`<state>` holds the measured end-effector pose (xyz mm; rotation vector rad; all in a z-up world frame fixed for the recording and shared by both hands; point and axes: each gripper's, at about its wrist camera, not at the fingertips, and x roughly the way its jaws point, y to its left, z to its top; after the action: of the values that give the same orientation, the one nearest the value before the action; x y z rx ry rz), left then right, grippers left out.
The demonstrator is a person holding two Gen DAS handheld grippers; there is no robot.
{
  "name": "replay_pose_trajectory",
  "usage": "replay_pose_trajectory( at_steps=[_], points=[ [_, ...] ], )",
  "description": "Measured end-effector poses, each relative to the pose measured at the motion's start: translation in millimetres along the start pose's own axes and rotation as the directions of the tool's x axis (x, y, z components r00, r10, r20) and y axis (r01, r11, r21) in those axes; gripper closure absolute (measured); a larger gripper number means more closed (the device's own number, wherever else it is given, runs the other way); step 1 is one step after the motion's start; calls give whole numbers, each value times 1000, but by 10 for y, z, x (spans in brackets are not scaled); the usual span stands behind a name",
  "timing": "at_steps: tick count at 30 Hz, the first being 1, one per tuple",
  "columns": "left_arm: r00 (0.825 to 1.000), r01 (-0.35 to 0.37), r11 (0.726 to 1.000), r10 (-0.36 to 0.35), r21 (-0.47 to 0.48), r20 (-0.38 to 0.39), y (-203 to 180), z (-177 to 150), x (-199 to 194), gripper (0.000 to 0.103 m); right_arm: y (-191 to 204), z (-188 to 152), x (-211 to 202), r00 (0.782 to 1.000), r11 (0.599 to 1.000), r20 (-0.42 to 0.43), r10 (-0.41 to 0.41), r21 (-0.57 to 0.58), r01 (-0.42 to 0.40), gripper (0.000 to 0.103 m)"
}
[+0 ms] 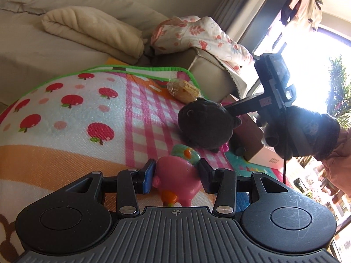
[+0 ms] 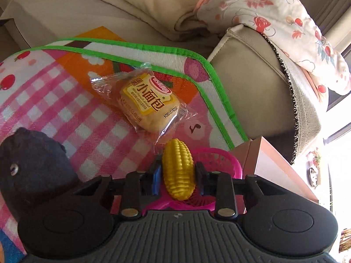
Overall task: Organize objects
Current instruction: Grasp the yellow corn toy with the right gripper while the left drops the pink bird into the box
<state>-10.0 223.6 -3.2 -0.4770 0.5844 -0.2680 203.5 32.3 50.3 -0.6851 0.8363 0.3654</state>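
My left gripper point(image 1: 176, 175) is shut on a pink toy pig point(image 1: 177, 175) with a green hat, just above the colourful play mat point(image 1: 65, 114). A dark plush toy point(image 1: 204, 125) sits on the mat beyond it. My right gripper point(image 2: 177, 175) is shut on a yellow toy corn cob point(image 2: 178, 171), held over a pink plastic basket point(image 2: 219, 160). A wrapped small bread point(image 2: 147, 103) lies on the mat ahead; it also shows in the left wrist view point(image 1: 184, 89). The right gripper's body point(image 1: 274, 83) shows in the left wrist view, behind the plush.
A beige sofa point(image 2: 252, 76) with a folded cream blanket point(image 1: 92, 30) and a floral cloth point(image 2: 274, 11) borders the mat. A brown box point(image 2: 274, 160) stands right of the basket. The dark plush point(image 2: 33, 168) is at the left in the right wrist view.
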Motion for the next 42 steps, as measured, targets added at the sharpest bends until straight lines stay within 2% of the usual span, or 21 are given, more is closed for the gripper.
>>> replay_pose_trajectory(
  at_steps=[5,8,11,15,17,21,23,26,30,34,36,37,39,40,42],
  points=[
    [1000,-3,1000,3,-5,-5,8,4,9,56,-108,-300,-703,990,996,132,55,64,-64,72],
    [1000,-14,1000,14,6,-5,-14,3,11,56,-187,-588,-1114,980,987,178,93,116,-115,72],
    [999,-34,999,35,32,-10,-66,-5,14,56,-224,-946,-1420,971,972,199,132,164,-166,72],
    [997,-70,995,72,77,-24,-206,-29,16,56,-190,-1477,-1643,970,959,192,148,213,-188,72],
    [997,-45,996,50,82,-58,-307,-67,24,56,-188,-1728,-1712,972,952,184,147,241,-189,72],
    [989,50,987,-29,151,-144,-712,-160,76,57,-250,-2136,-1787,975,931,185,123,319,-177,72],
    [981,120,975,-87,188,-173,-982,-150,115,57,-290,-2326,-1807,974,917,193,114,357,-178,72],
    [974,182,956,-142,230,-179,-1328,12,228,57,-312,-2526,-1834,971,905,215,101,386,-179,72],
    [974,220,926,-190,308,-125,-1791,368,463,57,-408,-2655,-1824,964,877,249,91,439,-196,72],
    [969,243,869,-239,430,-64,-2307,726,817,56,-498,-2708,-1802,960,861,273,65,470,-192,72],
    [961,267,850,-269,453,-61,-2472,833,1010,55,-518,-2730,-1799,959,860,279,53,476,-185,72],
    [958,277,833,-279,480,-67,-2548,866,1153,54,-530,-2744,-1795,958,857,281,50,480,-186,72],
    [965,253,792,-244,555,-91,-2641,834,1434,53,-552,-2773,-1780,958,848,282,51,494,-191,72],
    [973,228,786,-212,575,-95,-2650,787,1553,53,-563,-2792,-1770,958,843,281,52,503,-193,72],
    [978,208,796,-174,568,-114,-2599,679,1751,54,-581,-2819,-1749,960,836,276,51,515,-192,72]
  ],
)
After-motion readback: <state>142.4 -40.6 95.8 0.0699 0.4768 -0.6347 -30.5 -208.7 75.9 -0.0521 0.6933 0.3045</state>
